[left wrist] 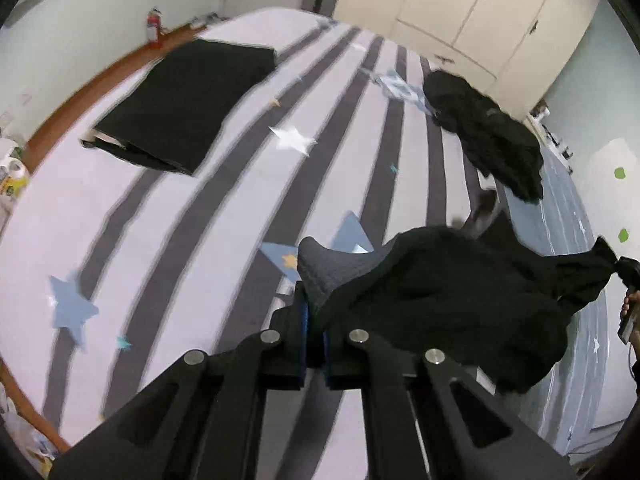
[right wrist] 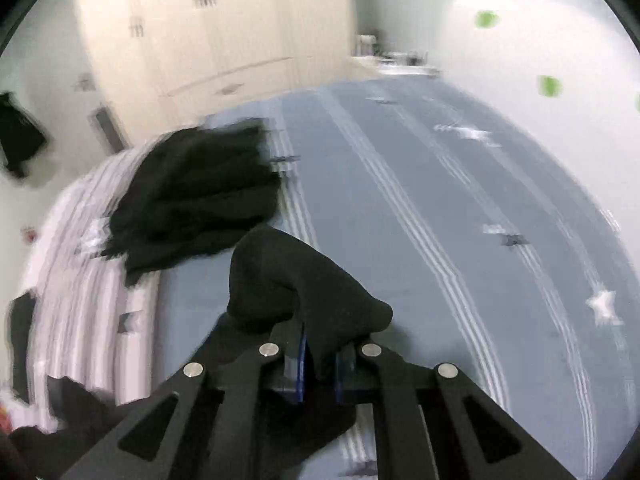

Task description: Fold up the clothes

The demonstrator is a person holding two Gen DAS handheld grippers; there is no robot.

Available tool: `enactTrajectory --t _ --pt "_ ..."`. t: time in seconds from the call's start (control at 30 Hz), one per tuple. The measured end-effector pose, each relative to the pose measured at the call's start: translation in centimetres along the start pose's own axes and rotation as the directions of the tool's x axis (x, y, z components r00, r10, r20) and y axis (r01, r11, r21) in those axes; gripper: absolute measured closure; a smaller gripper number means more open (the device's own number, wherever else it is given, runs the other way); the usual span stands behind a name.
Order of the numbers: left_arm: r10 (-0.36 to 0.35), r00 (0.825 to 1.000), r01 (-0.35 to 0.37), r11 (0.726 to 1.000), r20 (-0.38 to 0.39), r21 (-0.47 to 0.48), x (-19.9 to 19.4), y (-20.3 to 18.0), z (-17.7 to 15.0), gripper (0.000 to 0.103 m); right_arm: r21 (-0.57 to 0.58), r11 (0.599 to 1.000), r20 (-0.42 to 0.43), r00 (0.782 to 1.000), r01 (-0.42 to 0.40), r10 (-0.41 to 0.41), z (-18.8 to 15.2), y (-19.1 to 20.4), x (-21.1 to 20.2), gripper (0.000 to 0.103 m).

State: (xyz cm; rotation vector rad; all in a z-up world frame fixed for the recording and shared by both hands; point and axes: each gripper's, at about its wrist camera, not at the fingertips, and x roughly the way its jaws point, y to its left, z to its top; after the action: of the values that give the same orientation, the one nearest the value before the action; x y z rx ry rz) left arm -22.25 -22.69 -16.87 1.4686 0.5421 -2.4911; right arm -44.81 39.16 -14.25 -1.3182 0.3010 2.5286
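My left gripper [left wrist: 315,320] is shut on an edge of a black garment [left wrist: 440,300], lifted above the striped bed [left wrist: 200,220]. The cloth stretches right to my right gripper [left wrist: 618,268], which pinches its far corner at the frame edge. In the right wrist view my right gripper [right wrist: 320,354] is shut on a fold of the same black garment [right wrist: 296,280], which bulges over the fingers and hangs below. A folded black garment [left wrist: 188,100] lies flat at the bed's far left. A loose black pile [left wrist: 488,136] [right wrist: 192,196] sits at the far right.
Wooden bed frame [left wrist: 92,84] runs along the left, with a red extinguisher [left wrist: 153,30] behind it. Cream wardrobe doors [left wrist: 460,8] stand beyond the bed. A blue-grey striped cover [right wrist: 440,240] spreads on the right side. A hand [left wrist: 628,308] holds the right gripper.
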Motion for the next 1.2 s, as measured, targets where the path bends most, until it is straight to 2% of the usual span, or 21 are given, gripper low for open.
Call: enactTrajectory --t 0.1,0.17,0.23,0.33,0.4,0.5,0.6,0.63,0.67,0.7,0.77,0.83,0.9,0.97,1.07,1.1,1.17,1.2 --pt "0.057 0.997 -0.057 0.998 -0.054 -0.001 2.3 -0.7 0.0 0.098 0.049 0.999 -0.122 0.992 0.022 -0.016 -0.7 -3.8 2.8 0.089" --pt "0.077 0.994 -0.082 0.995 -0.078 -0.062 2.7 -0.1 0.2 0.094 -0.007 1.000 -0.150 0.988 0.030 -0.031 -2.3 -3.3 3.5 0.085" --pt "0.108 0.993 -0.113 0.990 -0.057 -0.090 2.1 0.3 0.6 0.072 -0.039 0.999 -0.135 0.991 0.019 -0.024 -4.4 -2.3 2.9 0.065" --pt "0.128 0.992 -0.127 0.989 0.013 -0.072 0.6 0.3 1.6 0.049 -0.038 0.999 -0.065 0.998 -0.011 0.009 -7.7 -1.6 0.0 0.052" --pt "0.126 0.991 -0.123 0.990 0.044 -0.072 0.1 0.2 2.4 0.046 -0.062 0.997 -0.023 0.999 -0.047 0.045 -9.4 -0.2 -1.9 0.050" --pt "0.094 0.993 -0.087 0.990 0.065 -0.109 -0.3 0.3 3.5 0.046 -0.155 0.981 0.004 0.993 -0.115 0.117 -11.0 3.8 -4.1 0.043" --pt "0.091 0.995 -0.085 0.990 0.048 -0.117 0.0 0.3 2.9 0.046 -0.277 0.940 -0.012 0.979 -0.199 0.204 -12.9 9.0 -5.9 0.043" --pt "0.088 0.995 -0.083 0.990 0.039 -0.115 0.1 0.4 2.4 0.046 -0.289 0.924 -0.030 0.967 -0.251 0.253 -13.1 10.8 -6.0 0.041" --pt "0.084 0.996 -0.080 0.991 0.029 -0.111 0.2 0.6 1.6 0.046 -0.302 0.900 -0.070 0.948 -0.316 0.310 -13.2 12.9 -5.7 0.034" --pt "0.069 0.998 -0.067 0.991 0.009 -0.117 0.3 1.0 0.7 0.046 -0.314 0.870 -0.117 0.925 -0.380 0.362 -13.2 15.2 -5.2 0.032" --pt "0.034 0.999 -0.039 0.990 -0.040 -0.133 0.7 1.9 -1.3 0.047 -0.359 0.815 -0.161 0.891 -0.454 0.426 -13.5 19.6 -4.4 0.032" --pt "0.019 0.996 -0.030 0.991 -0.089 -0.129 1.0 2.4 -3.2 0.059 -0.408 0.763 -0.205 0.865 -0.500 0.457 -13.8 23.3 -3.3 0.032" --pt "0.015 0.992 -0.030 0.992 -0.124 -0.122 1.1 2.9 -4.9 0.060 -0.458 0.716 -0.264 0.849 -0.527 0.457 -14.7 27.1 -1.6 0.032" --pt "0.029 0.992 -0.043 0.992 -0.119 -0.118 0.9 3.4 -5.6 0.060 -0.514 0.685 -0.298 0.856 -0.517 0.423 -15.5 30.2 0.1 0.032" --pt "0.010 0.996 -0.027 0.983 -0.093 -0.183 1.4 4.8 -4.6 0.051 -0.540 0.679 -0.343 0.867 -0.497 0.362 -16.5 33.7 3.3 0.032" --pt "-0.010 0.996 -0.009 0.977 -0.088 -0.215 1.9 5.2 -3.9 0.039 -0.534 0.686 -0.362 0.867 -0.494 0.342 -16.7 34.4 4.4 0.032" --pt "-0.058 0.995 0.036 0.966 -0.078 -0.255 3.6 5.3 -2.2 0.032 -0.509 0.704 -0.406 0.860 -0.495 0.311 -17.1 35.2 6.3 0.032" --pt "-0.082 0.994 0.060 0.961 -0.073 -0.272 4.5 5.3 -1.3 0.030 -0.493 0.707 -0.432 0.848 -0.506 0.306 -17.2 35.4 7.1 0.032"
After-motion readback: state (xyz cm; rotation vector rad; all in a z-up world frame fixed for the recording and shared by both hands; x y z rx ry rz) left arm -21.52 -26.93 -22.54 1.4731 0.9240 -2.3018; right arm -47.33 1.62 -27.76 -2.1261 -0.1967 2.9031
